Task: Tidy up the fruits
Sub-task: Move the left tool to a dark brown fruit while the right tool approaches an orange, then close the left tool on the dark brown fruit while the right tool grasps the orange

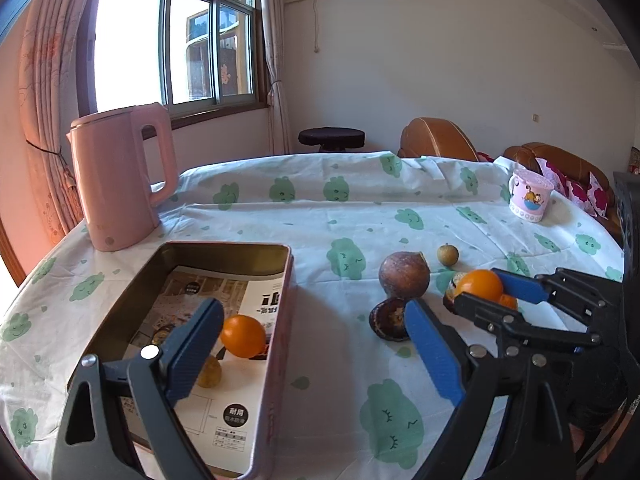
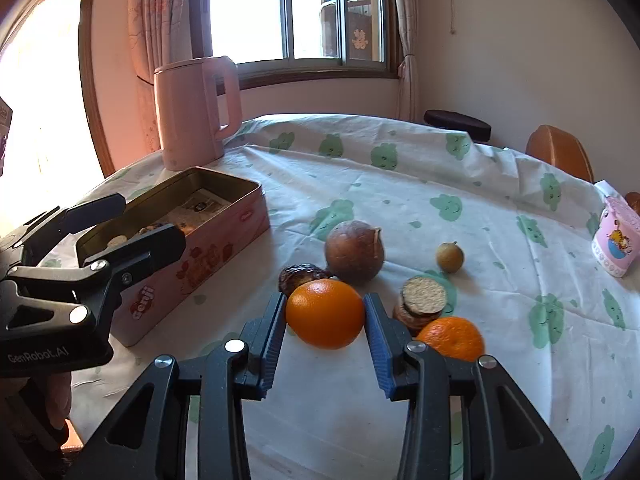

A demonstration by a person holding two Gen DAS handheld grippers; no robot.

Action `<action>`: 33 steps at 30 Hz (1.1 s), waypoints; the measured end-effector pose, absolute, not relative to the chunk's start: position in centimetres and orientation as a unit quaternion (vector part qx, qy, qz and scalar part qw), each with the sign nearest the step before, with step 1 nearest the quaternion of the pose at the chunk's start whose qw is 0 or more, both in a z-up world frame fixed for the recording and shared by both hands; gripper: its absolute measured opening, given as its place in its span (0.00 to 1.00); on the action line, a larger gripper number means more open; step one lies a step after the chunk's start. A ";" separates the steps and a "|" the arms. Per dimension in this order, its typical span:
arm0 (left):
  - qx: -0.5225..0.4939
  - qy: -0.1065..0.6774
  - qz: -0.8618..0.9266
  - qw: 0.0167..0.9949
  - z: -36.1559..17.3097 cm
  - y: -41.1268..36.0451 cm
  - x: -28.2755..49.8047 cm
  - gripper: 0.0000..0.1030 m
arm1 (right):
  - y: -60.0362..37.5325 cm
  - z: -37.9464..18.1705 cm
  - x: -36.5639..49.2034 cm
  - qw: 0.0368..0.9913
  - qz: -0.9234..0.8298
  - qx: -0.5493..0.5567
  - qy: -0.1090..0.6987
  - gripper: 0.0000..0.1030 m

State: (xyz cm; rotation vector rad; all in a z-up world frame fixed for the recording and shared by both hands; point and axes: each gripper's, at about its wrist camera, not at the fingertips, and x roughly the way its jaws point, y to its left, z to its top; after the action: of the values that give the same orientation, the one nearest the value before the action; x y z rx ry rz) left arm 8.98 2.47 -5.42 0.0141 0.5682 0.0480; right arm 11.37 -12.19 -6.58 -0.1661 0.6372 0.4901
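An orange (image 2: 325, 314) rests on the cloud-print tablecloth, and my right gripper (image 2: 325, 320) is shut on it, one blue pad against each side. The left wrist view shows this same grip from the side, with the right gripper (image 1: 482, 288) around the orange (image 1: 478, 284). My left gripper (image 1: 312, 320) stands open over the pink tin box (image 1: 280, 312), with nothing between its fingers. In the box lie another orange (image 1: 243, 336) and a small yellowish fruit (image 1: 210, 372) on printed paper. A third orange (image 2: 456, 338) sits just right of the right gripper.
Loose on the cloth are a large brown fruit (image 2: 354, 250), a dark shrivelled fruit (image 2: 302, 276), a small round tan fruit (image 2: 450, 257) and a stack of cut brown pieces (image 2: 424, 300). A pink kettle (image 1: 120, 176) stands behind the box, a pink mug (image 1: 530, 196) at the far right.
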 end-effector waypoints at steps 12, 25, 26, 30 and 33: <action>0.024 0.357 -0.029 0.933 -7.7 -2.0 14.1 0.73 | -18.2 -5.6 13.5 0.949 0.151 -0.036 0.274 0.40; 0.015 0.400 -0.052 0.915 -9.7 -2.5 15.8 0.43 | -18.4 -5.6 13.4 0.948 0.166 -0.028 0.271 0.40; 0.016 0.396 -0.051 0.917 -9.6 -2.5 15.7 0.43 | -18.4 -5.7 13.4 0.948 0.167 -0.027 0.271 0.40; 0.015 0.378 -0.048 0.924 -9.0 -2.3 15.1 0.43 | -18.6 -5.5 13.1 0.948 0.176 -0.018 0.263 0.40; 0.009 0.360 -0.049 0.932 -8.5 -2.0 14.6 0.43 | -18.8 -5.4 12.9 0.949 0.182 -0.012 0.257 0.40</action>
State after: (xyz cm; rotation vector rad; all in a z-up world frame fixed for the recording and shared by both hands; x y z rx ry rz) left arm 14.55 -1.99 -8.47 0.0189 0.7362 -0.1000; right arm 12.93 -18.80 -5.36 -0.0248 0.5227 0.3708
